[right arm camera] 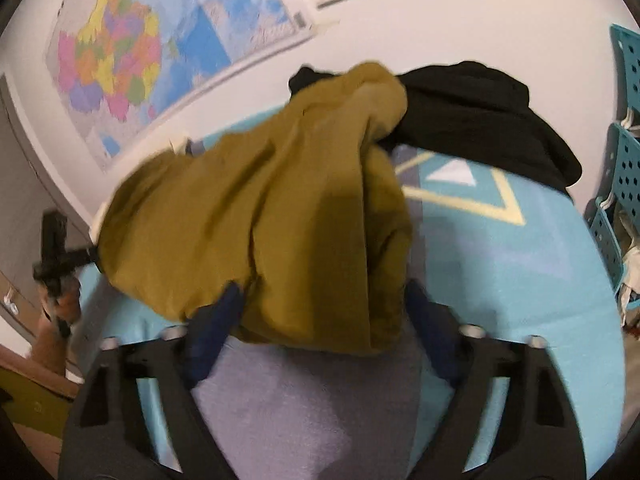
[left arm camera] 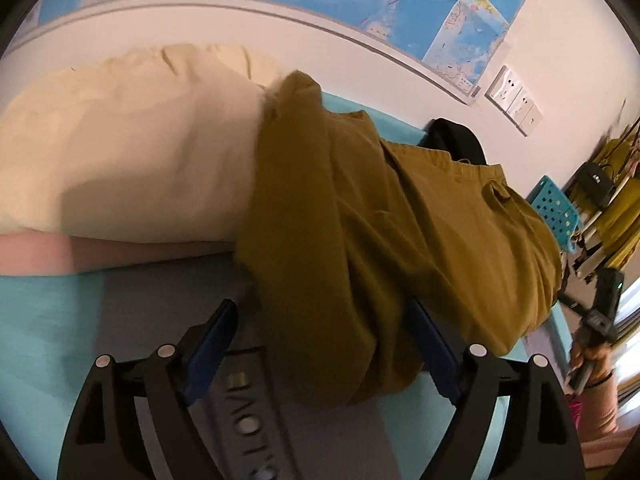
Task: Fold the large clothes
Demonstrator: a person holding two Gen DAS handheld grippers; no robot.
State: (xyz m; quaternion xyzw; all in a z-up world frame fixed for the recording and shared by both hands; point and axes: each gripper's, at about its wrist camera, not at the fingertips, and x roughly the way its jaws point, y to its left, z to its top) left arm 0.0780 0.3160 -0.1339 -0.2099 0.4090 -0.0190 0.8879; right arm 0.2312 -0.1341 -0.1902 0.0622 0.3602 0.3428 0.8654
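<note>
Olive-brown garment [left arm camera: 380, 216], one, heaped on turquoise mat [right arm camera: 520, 264], one black garment [right arm camera: 480, 120] behind, two tools, left tool [left arm camera: 324, 344] and right tool [right arm camera: 324, 320] both open, cloth lying loose between fingers.

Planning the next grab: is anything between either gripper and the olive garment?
Nothing visible. The olive garment lies bunched directly in front of the left gripper and the right gripper, with fabric reaching between both sets of open jaws. The black garment sits behind it, and the cream pillow beside it.
</note>
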